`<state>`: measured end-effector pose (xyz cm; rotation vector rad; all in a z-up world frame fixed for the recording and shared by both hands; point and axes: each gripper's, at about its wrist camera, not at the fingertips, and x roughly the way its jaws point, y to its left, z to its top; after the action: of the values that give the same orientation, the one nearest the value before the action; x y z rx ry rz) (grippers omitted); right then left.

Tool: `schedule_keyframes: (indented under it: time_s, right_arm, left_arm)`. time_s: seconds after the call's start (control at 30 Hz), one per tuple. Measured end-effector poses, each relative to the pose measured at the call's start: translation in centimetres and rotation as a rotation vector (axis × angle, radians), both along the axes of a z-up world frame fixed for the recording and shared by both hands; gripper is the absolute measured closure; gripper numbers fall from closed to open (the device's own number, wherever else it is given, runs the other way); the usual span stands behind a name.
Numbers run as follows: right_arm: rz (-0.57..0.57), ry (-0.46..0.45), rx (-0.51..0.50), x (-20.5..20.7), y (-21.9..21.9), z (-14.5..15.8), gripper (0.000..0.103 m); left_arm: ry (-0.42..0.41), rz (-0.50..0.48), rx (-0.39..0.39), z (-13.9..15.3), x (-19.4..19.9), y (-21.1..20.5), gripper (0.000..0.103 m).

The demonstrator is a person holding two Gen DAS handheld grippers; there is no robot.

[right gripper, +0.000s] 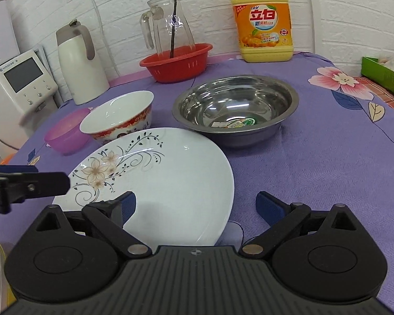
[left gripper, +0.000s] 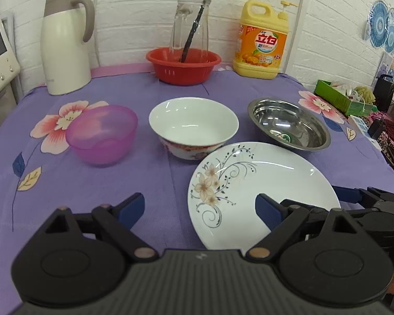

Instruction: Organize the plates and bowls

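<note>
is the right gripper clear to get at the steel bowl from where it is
Probably yes. The right gripper is open and empty, and the steel bowl sits straight ahead. Only the floral plate lies partly under its left finger, so it would pass just over that rim.

"Liby" and "立白" on the yellow detergent jug (right gripper: 262, 23).

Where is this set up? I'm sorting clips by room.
Probably a home kitchen or dining corner: a table under a purple floral cloth, a big bottle of dish soap and a white thermos jug against a white brick-pattern wall.
</note>
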<state>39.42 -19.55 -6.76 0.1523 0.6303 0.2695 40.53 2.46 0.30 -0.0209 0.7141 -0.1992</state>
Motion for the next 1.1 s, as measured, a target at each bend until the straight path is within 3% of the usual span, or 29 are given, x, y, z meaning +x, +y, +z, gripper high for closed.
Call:
schedule_keyframes:
  time_s: [0.1, 0.33, 0.67, 1.1]
  right_arm:
    - [0.007, -0.009, 0.000, 0.1, 0.1, -0.1, 0.000]
    - [0.016, -0.030, -0.130, 0.2, 1.3, -0.5, 0.000]
    - [0.015, -0.031, -0.131, 0.1, 1.3, -0.5, 0.000]
    - [0.015, -0.032, -0.132, 0.1, 1.3, -0.5, 0.000]
  left_arm:
    - [-0.005, -0.004, 0.000, 0.0, 0.5, -0.4, 0.012]
    - [-0.011, -0.001, 0.007, 0.1, 1.4, -0.8, 0.012]
    - [-0.058, 0.032, 0.052, 0.8, 1.3, -1.7, 0.012]
    - [-0.051, 0.018, 0.062, 0.7, 1.1, -2.4, 0.012]
